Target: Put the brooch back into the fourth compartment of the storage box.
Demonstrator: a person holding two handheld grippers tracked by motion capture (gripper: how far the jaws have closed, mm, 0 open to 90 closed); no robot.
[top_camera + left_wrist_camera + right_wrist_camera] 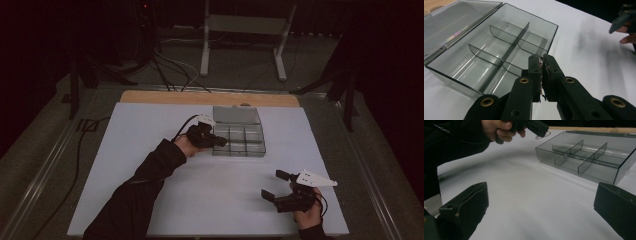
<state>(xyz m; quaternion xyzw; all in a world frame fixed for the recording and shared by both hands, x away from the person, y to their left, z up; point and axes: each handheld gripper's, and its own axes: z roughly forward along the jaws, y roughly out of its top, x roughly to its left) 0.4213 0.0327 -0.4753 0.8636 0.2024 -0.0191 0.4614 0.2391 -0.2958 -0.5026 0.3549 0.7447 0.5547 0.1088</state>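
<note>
the left gripper has its jaws pressed nearly together on something small and thin, a bit of wire or a tiny metal piece; in the right gripper view a thin loop dangles from its tip. what it is exactly i cannot tell. the jaws sit over the near edge of the box, above one of the front cells, which looks like the place for a drop; holding it low and close would keep a light piece from bouncing out.

the right gripper rests well apart from the box, near the table's front corner, jaws wide and holding nothing, probably parked out of the way.

the box is clear grey plastic, lid laid back flat behind it. one box, one lid, six cells in two rows of three, all empty as far as i can see. it sits on a white sheet.
</note>
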